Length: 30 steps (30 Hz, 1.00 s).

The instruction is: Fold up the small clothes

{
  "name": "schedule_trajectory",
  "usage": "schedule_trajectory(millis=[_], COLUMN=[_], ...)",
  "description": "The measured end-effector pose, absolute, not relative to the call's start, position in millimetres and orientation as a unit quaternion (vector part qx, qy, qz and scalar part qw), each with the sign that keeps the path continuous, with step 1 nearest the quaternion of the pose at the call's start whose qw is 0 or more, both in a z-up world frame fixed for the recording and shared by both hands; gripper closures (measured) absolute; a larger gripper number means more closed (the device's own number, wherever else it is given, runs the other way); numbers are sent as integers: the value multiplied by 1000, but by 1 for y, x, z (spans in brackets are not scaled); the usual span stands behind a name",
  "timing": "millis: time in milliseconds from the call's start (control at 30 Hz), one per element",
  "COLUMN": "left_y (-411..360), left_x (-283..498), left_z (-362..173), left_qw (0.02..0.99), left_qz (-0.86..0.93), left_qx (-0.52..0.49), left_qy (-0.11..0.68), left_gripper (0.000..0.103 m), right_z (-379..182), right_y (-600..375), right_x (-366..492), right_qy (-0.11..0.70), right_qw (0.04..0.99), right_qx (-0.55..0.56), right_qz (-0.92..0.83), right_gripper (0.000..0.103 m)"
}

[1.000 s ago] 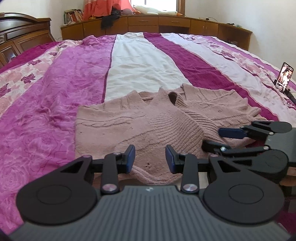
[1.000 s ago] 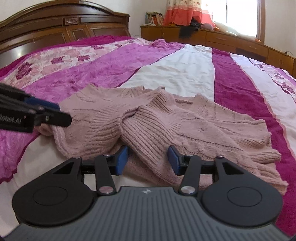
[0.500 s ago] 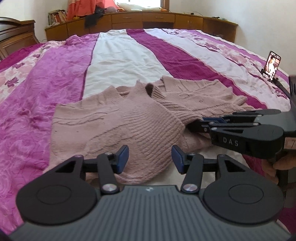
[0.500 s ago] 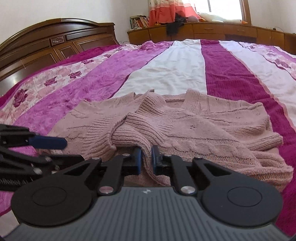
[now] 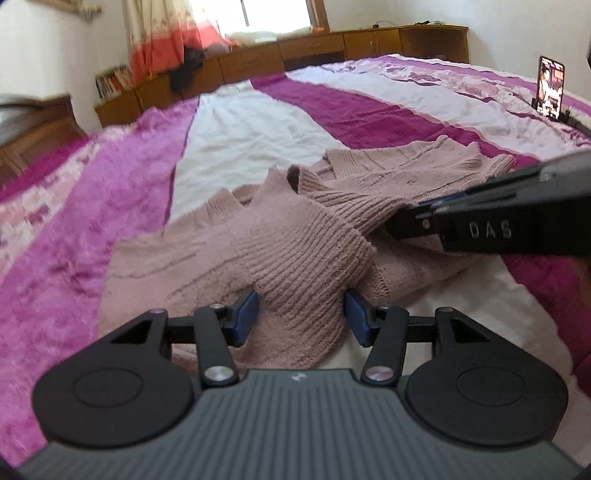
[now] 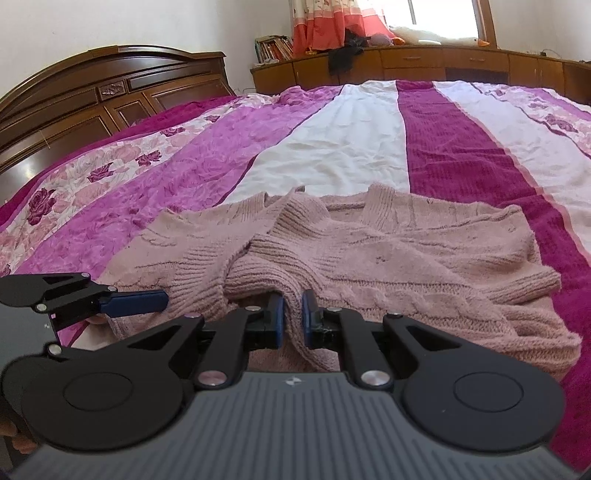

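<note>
a dusty pink cable-knit sweater (image 6: 388, 254) lies on a bedspread (image 6: 332, 147) striped magenta, white and rose-printed pink; beyond the bedspread, a dark brown headboard (image 6: 92, 99) and orange curtain (image 6: 317, 26).

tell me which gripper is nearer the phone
Right. In the left wrist view the right gripper, shut on the sweater, sits on the phone's side; the left gripper is open, farther from it.

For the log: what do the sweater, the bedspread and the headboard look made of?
Sweater: chunky pink knit, likely wool or acrylic; ribbing and cable stitches show, with a slightly fuzzy surface. Bedspread: woven cloth in magenta, white and floral stripes; the magenta bands look plush, perhaps chenille or velvet. Headboard: dark carved wood with a glossy varnish, judging by grain and highlights.
</note>
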<state>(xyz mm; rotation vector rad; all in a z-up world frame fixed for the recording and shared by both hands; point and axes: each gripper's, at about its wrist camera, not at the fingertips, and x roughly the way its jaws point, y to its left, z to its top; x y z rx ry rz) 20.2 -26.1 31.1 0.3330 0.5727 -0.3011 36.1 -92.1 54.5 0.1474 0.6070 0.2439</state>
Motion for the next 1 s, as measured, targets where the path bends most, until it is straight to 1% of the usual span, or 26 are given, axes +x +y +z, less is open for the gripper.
schedule_trajectory(millis=[33, 67, 167, 300, 467, 600, 700, 800, 933, 1000], left_y=[-26, -26, -18, -4, 24, 46, 58, 66, 72, 76], left_x=[19, 19, 22, 33, 69, 103, 130, 152, 175, 184], left_z=[32, 34, 45, 65, 95, 108, 105, 90, 62, 47], left_qw=[935, 935, 939, 945, 955, 958, 957, 953, 944, 939], left_qz=[-151, -153, -155, -141, -96, -62, -53, -54, -61, -50], left_qx=[168, 169, 154, 167, 174, 176, 174, 181, 184, 179], left_qy=[274, 273, 266, 244, 222, 217, 227, 235, 268, 290], left_gripper=[84, 89, 89, 90, 90, 90, 90, 90, 90, 88], right_z=[56, 58, 64, 76, 95, 109, 113, 109, 89, 74], right_y=[-92, -92, -93, -100, -117, -134, -149, -165, -188, -194], right_x=[35, 35, 34, 35, 47, 65, 83, 103, 133, 148], right_qy=[295, 291, 280, 262, 242, 224, 222, 227, 252, 269], right_qw=[946, 947, 952, 959, 967, 973, 974, 972, 965, 959], right_qx=[70, 66, 51, 33, 4, -26, -46, -57, -65, -80], right_qz=[118, 116, 112, 99, 77, 48, 24, -4, -36, -46], right_gripper=[93, 94, 94, 95, 95, 95, 96, 96, 96, 96])
